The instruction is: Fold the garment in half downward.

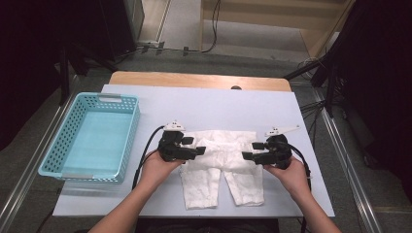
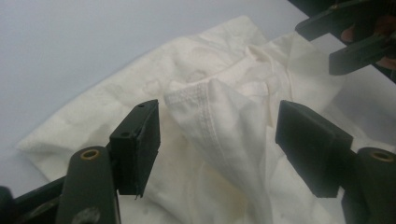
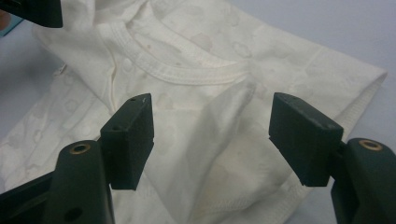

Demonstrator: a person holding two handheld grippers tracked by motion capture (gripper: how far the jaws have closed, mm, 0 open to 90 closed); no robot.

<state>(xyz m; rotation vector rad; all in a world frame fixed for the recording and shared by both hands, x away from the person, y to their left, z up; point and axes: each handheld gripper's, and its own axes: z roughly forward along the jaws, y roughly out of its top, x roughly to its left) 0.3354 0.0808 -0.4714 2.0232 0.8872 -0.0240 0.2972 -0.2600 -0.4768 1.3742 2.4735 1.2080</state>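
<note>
A white baby one-piece [image 1: 221, 167] lies flat on the table, its two legs toward the person. My left gripper [image 1: 200, 151] is over the garment's left side and my right gripper [image 1: 247, 155] over its right side, pointing at each other. In the left gripper view the left gripper [image 2: 217, 135] stands open around a raised, stitched fold of the fabric [image 2: 210, 102], and the pads do not press it. In the right gripper view the right gripper [image 3: 212, 126] is open too, with a soft peak of cloth [image 3: 233, 102] between its jaws, below the neckline [image 3: 187, 74].
A light blue plastic basket [image 1: 131, 131] stands at the table's left, with nothing in it. The white table top [image 1: 218, 104] reaches back to a wooden strip [image 1: 194, 80]. Cables and dark stands lie on the floor beyond.
</note>
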